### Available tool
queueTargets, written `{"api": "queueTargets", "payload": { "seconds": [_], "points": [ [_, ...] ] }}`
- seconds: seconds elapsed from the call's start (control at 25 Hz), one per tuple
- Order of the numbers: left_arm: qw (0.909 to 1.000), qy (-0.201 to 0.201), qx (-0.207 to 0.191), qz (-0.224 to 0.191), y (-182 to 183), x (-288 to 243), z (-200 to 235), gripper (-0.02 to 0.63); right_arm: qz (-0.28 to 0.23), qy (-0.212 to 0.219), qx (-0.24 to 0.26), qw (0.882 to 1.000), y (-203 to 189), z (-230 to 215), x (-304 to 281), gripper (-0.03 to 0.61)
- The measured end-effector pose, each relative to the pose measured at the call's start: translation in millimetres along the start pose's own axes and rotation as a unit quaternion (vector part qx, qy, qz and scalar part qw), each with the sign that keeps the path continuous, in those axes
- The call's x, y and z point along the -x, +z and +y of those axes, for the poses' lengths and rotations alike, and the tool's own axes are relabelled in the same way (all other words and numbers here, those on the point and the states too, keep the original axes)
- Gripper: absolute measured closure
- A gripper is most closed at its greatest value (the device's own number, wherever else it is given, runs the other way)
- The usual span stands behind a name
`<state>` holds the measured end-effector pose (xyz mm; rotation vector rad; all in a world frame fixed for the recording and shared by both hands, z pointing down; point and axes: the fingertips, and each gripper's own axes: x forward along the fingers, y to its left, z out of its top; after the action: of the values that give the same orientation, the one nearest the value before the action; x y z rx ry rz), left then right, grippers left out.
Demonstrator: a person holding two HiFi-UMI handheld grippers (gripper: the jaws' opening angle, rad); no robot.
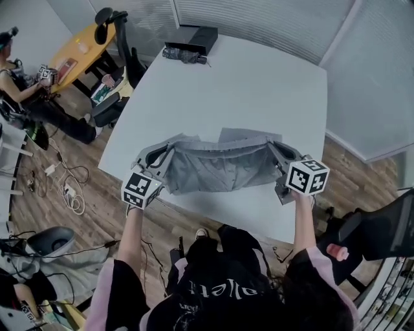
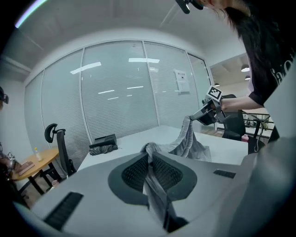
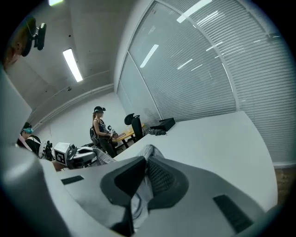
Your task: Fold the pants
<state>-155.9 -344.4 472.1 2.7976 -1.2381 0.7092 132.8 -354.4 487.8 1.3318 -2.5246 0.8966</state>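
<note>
Grey pants (image 1: 217, 165) hang stretched between my two grippers above the near part of the white table (image 1: 252, 84), their lower edge resting on it. My left gripper (image 1: 155, 161) is shut on the left end of the pants (image 2: 150, 178); cloth is pinched between its jaws. Shut on the right end is my right gripper (image 1: 278, 155), with the grey cloth (image 3: 141, 185) caught between its jaws. From the left gripper view the right gripper (image 2: 210, 111) shows across the table with the cloth draping down from it. The left gripper (image 3: 69, 155) appears in the right gripper view too.
A black box (image 1: 194, 39) and a dark folded umbrella (image 1: 184, 55) lie at the table's far left end. Office chairs (image 1: 119, 45) and a yellow table (image 1: 77, 52) with a seated person (image 1: 26, 90) stand to the left. Glass walls with blinds (image 1: 272, 19) close the far side.
</note>
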Motion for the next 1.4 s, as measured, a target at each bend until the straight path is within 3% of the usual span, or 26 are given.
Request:
{"api": "queueTargets", "payload": {
  "seconds": [0.16,0.4,0.76,1.04,1.16,1.4],
  "points": [
    [0.9992,-0.004,0.002,0.04,-31,-29,16,0.567,0.035,-0.012,-0.008,0.999,-10,-28,-41,0.545],
    [0.9913,-0.04,-0.011,0.125,-93,-66,12,0.566,0.113,-0.037,-0.014,0.993,-62,-65,-87,0.545],
    [0.9805,-0.056,0.035,0.185,-154,-83,-7,0.566,0.176,-0.081,-0.045,0.98,-132,-97,-95,0.543],
    [0.9733,-0.054,0.095,0.202,-174,-86,-19,0.563,0.163,-0.073,-0.022,0.984,-146,-93,-93,0.541],
    [0.9712,-0.046,0.121,0.2,-172,-83,-19,0.515,0.162,-0.072,-0.004,0.984,-145,-87,-89,0.472],
    [0.9698,-0.045,0.127,0.203,-167,-61,-31,0.486,0.117,-0.071,-0.011,0.991,-129,-67,-66,0.451]
  ]
}}
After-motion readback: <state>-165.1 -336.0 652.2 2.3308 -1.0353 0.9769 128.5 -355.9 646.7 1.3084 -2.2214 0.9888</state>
